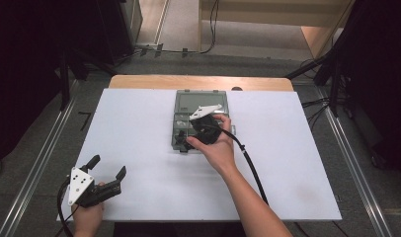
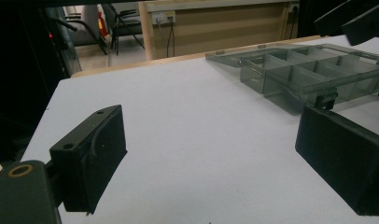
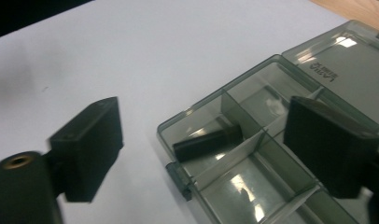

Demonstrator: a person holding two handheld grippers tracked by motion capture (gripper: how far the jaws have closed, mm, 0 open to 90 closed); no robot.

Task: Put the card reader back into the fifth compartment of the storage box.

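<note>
A clear grey compartment box (image 1: 181, 143) lies open at the middle of the white table top (image 1: 139, 123), its lid (image 1: 188, 101) folded flat behind it. My right gripper (image 1: 187, 134) hovers over the box's near-left corner, open. In the right gripper view its jaws (image 3: 204, 135) straddle that corner, and a small black bar (image 3: 208, 142) lies in the corner compartment between them. My left gripper (image 1: 108, 166) rests open near the table's front-left edge with nothing in it. In the left gripper view, the left gripper (image 2: 215, 158) faces the box (image 2: 309, 70) across bare table.
The right gripper's cable (image 1: 250, 163) trails back along the forearm to the front edge. A wooden table edge (image 1: 198, 81) shows behind the white top. Dark curtains, floor cables and metal rails (image 1: 40, 158) flank the table.
</note>
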